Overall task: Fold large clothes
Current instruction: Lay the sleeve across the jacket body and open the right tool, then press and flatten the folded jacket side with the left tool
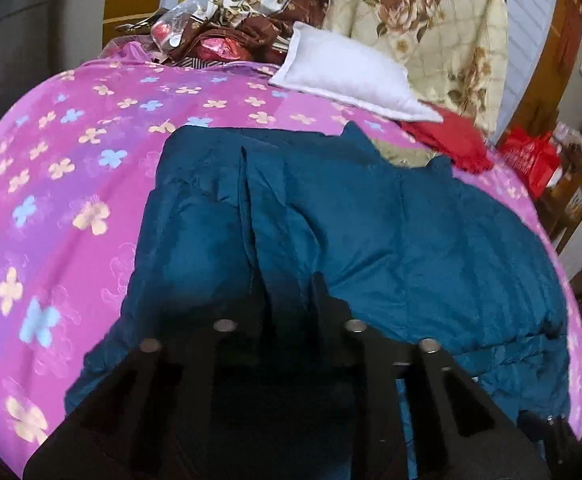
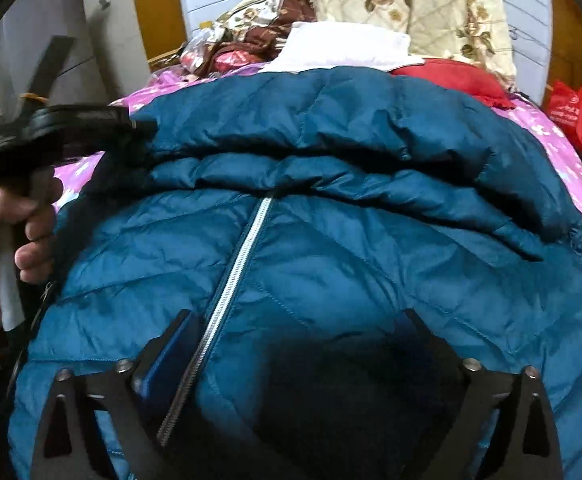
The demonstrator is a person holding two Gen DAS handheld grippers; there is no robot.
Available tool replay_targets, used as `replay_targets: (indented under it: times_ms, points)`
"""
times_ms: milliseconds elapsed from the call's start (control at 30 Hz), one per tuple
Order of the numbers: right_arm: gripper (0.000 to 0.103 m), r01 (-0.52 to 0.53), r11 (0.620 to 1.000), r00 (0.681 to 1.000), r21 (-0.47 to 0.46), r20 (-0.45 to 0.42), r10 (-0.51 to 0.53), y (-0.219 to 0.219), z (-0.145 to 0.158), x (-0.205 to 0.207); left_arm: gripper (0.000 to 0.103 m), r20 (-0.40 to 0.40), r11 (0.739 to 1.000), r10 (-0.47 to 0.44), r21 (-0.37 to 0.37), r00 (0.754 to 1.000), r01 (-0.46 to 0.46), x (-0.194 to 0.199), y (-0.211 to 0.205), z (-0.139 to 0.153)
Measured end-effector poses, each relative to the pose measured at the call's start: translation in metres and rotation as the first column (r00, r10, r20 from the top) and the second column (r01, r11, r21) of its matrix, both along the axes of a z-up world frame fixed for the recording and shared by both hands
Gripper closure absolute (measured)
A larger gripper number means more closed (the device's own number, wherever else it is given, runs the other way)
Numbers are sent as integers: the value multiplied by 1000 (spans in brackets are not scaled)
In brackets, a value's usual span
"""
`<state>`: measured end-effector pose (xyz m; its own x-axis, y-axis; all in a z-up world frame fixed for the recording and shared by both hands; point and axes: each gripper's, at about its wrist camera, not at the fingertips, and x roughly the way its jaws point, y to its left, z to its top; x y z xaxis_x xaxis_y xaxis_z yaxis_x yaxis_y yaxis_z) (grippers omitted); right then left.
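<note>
1 teal quilted jacket (image 2: 331, 248), zipper closed; left claw (image 1: 287, 280) pinching fold, right claw (image 2: 299, 320) wide, empty.

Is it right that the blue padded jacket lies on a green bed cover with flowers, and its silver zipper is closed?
Not quite. The bed cover is pink, not green, as the left wrist view shows. The blue padded jacket does lie on it, its silver zipper closed.

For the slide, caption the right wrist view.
Open right gripper over a blue jacket on a pink bedsheet, zipper between its fingers.
</note>
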<state>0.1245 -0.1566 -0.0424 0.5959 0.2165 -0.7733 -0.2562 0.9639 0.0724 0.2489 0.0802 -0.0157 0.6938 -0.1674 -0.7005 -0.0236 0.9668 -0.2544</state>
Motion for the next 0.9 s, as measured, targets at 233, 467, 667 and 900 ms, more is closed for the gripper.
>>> replay_targets:
  times_ms: [233,467,667,900]
  points:
    - [0,-6,1000,1000,-26,-9,6,6,-2,4,91,37,996,87,-39,996,-86,-31,21,22]
    - [3,9,999,1000,45,18,-10,-6,12,6,69,-21,987,159,13,987,-158,-28,24,15]
    - [3,237,956,929,173,249,-275,-100,83,25,37,270,967,218,72,938,-245,-54,13,63]
    - [7,283,947,954,151,58,-294,-147,41,119,52,-42,968,101,236,994,-88,2,-15,-8]
